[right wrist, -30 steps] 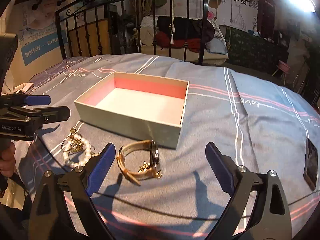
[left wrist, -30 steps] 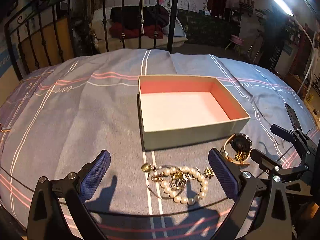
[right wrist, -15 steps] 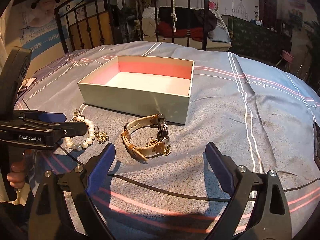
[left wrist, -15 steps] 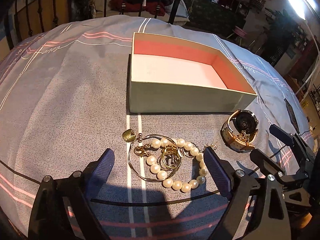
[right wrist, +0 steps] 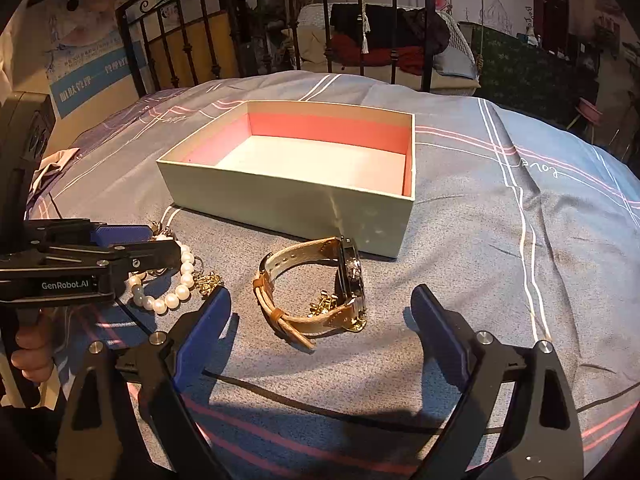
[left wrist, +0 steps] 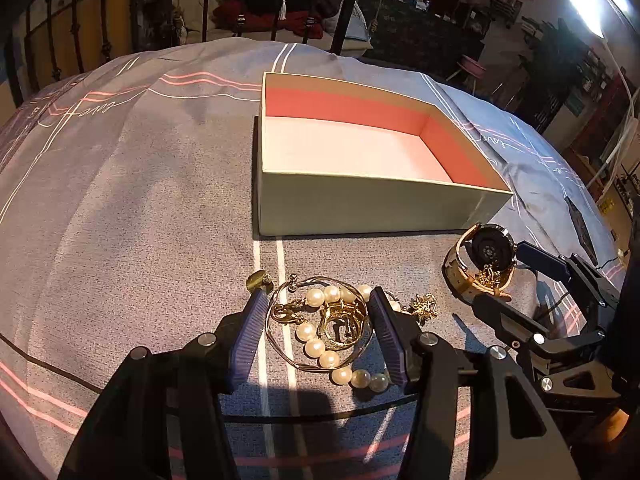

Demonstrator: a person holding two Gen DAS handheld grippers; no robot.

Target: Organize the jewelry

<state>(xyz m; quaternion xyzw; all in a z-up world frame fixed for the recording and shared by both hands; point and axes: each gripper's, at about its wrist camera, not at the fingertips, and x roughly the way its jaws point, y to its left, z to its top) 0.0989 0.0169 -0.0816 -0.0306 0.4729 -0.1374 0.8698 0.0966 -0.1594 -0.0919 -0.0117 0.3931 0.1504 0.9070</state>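
A pearl bracelet tangled with gold chains lies on the grey bedspread in front of an open box with a pink inside. My left gripper is down around this pile, its blue fingers narrowed against both sides of it. A watch with a tan strap lies to the right of the pile, close to the box. My right gripper is open wide, its fingers on either side of the watch and a little short of it. The pearls also show in the right wrist view.
A dark phone lies on the bedspread at the far right. A black iron bed frame stands behind the bed. The bedspread is flat and bare to the left of the box.
My left gripper has moved forward and down onto the pearl and chain pile and its fingers have narrowed around it. My right gripper has moved closer to the watch.
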